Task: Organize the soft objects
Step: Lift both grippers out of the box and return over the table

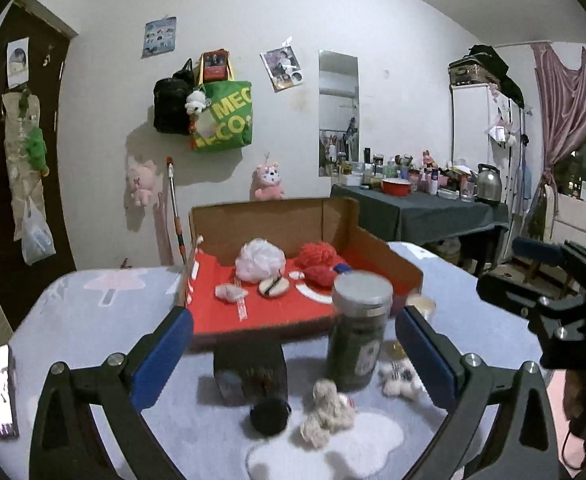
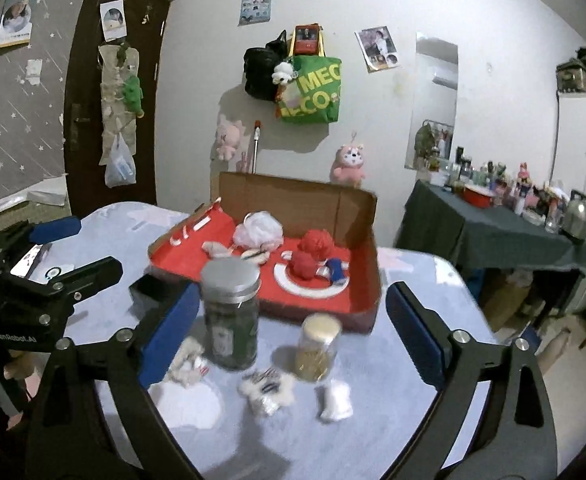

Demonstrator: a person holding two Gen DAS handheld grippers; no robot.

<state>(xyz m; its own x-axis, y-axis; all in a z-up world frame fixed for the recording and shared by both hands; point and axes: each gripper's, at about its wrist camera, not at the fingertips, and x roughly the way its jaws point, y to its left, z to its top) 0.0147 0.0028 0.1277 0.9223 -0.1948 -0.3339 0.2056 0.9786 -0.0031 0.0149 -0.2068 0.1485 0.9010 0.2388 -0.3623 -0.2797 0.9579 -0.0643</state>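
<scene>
Right wrist view: three small soft toys lie loose on the surface, a white one, a striped one and a beige one, near two jars. The box behind already holds red pompoms and a white puff. Right tool stands spread wide, empty; left tool likewise open, nothing gripped. Judged step: approach to next pick. Next move needs descent onto one toy, clear of the jars.
</scene>
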